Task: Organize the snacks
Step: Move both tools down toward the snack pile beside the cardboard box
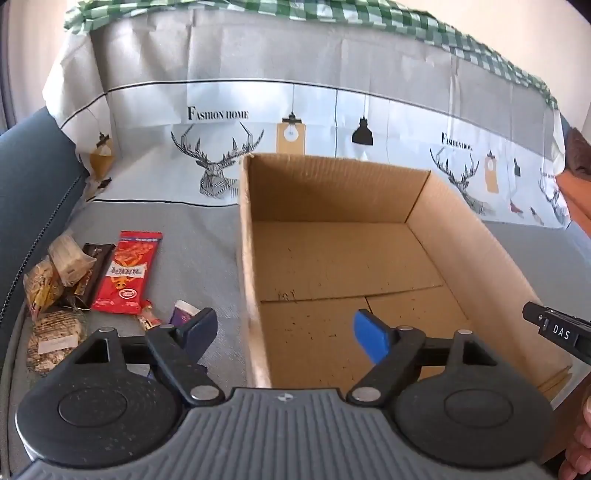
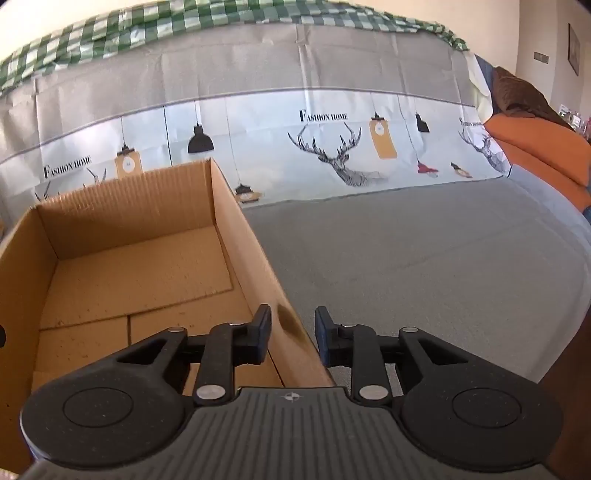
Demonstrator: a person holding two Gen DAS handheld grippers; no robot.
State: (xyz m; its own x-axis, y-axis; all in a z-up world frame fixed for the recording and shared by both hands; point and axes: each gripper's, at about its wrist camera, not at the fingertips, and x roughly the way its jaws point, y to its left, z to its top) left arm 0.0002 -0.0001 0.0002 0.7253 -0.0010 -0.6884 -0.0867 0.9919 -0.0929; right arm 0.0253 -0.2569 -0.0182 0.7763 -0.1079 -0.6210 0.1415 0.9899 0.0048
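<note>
An empty cardboard box (image 1: 480,258) (image 2: 22,295) stands on a grey cloth. My left gripper (image 1: 284,332) is open wide across the box's left wall, one finger outside it and the blue pad inside. Left of the box lies a pile of snacks: a red packet (image 1: 125,273), a dark brown bar (image 1: 96,264), yellow wrapped pieces (image 1: 44,288), a round cracker pack (image 1: 55,339) and a small purple item (image 1: 181,313) behind my left finger. My right gripper (image 2: 291,338) has its jaws narrowly apart over the box's right wall, and neither pad visibly presses on it.
A deer-and-lamp printed cover (image 2: 332,155) rises behind the box, with green check fabric (image 2: 110,29) on top. A blue cushion (image 1: 29,192) borders the snacks. An orange cushion (image 2: 539,147) lies far right. Grey cloth (image 2: 443,266) stretches right of the box. A hand (image 1: 581,443) shows at the edge.
</note>
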